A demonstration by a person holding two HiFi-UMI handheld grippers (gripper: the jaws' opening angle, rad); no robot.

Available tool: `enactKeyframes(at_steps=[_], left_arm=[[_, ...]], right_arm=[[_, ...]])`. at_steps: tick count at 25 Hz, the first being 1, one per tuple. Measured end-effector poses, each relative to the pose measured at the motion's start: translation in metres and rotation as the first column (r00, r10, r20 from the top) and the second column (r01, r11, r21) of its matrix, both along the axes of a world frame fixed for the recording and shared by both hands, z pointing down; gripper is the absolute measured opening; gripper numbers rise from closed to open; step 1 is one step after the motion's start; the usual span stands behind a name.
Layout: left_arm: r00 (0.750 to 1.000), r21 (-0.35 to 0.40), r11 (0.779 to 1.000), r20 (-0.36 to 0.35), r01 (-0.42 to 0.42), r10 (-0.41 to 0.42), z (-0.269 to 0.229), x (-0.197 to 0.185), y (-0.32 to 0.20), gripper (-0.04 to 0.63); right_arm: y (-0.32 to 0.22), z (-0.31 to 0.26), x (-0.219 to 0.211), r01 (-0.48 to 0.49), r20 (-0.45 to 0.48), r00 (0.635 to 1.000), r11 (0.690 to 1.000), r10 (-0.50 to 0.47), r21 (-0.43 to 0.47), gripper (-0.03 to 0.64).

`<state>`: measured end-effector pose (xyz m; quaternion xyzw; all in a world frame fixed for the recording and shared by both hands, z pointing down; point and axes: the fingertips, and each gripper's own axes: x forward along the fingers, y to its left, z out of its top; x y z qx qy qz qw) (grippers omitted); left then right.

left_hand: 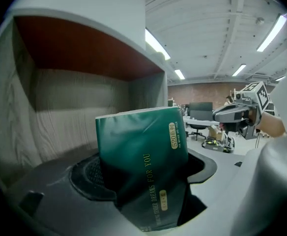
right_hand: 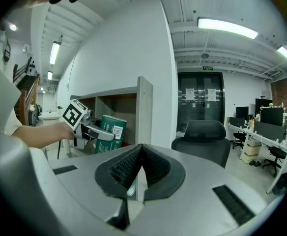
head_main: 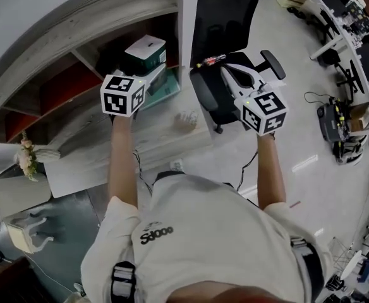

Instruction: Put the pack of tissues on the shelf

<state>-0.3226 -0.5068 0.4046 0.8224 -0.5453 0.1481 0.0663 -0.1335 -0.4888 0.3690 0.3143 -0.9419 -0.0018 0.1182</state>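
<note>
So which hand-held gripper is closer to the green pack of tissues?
Left. The left hand-held gripper is clamped on the pack of tissues; the right hand-held gripper is off to the side, shut and empty.

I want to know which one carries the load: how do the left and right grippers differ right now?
The left gripper is clamped wide on the green tissue pack; the right gripper is shut and empty. The left gripper faces into the shelf; the right gripper faces the shelf's side panel. Both bear marker cubes.
</note>
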Motion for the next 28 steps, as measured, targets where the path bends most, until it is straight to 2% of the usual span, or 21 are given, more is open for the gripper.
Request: enactKeyframes(at_steps=[5,10,15,20,24,28], left_arm=[[0.998,0.007,0.999,-0.023,-0.054,0.054,0.005,-0.005,-0.037,0.396],[0.992,0.043,0.992,-0.016,-0.121,0.121,0.005,-0.004,-0.062,0.399],[0.983,0.100,0.978,0.027,-0.181,0.179,0.007,0.004,-0.080,0.399],[0.983,0.117,0.977,-0.010,-0.179,0.181,0.011,0.000,-0.096,0.400],[0.985,0.120,0.978,-0.006,-0.171,0.172,0.011,-0.006,-0.108,0.400],[0.992,0.121,0.985,-0.001,-0.123,0.124,0.011,-0.012,-0.114,0.410]], right_arm=[[-0.025,0.010,-0.010,-0.035,-0.003,0.999,0.999,0.035,-0.025,0.006],[-0.043,0.021,-0.020,-0.060,-0.013,0.998,0.998,0.059,-0.037,0.006],[-0.054,0.030,-0.025,-0.080,-0.007,0.997,0.995,0.079,-0.066,0.006],[-0.056,0.043,-0.031,-0.090,-0.038,0.995,0.992,0.087,-0.090,0.006],[-0.057,0.049,-0.031,-0.104,-0.052,0.994,0.989,0.099,-0.102,0.006],[-0.054,0.054,-0.032,-0.107,-0.062,0.993,0.988,0.100,-0.109,0.006]])
